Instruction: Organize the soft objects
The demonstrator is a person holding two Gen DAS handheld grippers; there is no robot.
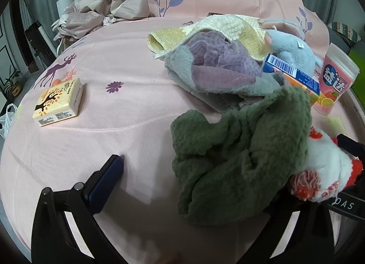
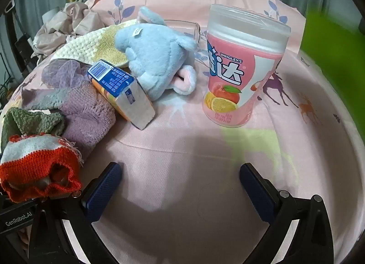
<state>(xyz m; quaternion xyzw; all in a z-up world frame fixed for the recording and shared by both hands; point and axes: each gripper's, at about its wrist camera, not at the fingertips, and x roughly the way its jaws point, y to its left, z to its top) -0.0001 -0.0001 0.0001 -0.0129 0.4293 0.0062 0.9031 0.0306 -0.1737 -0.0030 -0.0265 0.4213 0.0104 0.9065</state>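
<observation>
left view: tissue pack lies alone at far left on the pink bedsheet, well apart from the pile. left gripper jaws wide apart, nothing clamped; green cloth lies bunched between them, right finger hidden behind it. beyond it a grey-and-purple cloth, a yellow knit cloth, then a blue plush. red-and-white knit at right edge, touching the green cloth.

right view: same knit at far left, a juice carton tilted against the cloths and the plush. gum tub upright, apart to the right. right gripper jaws wide apart over bare sheet, holding nothing.
</observation>
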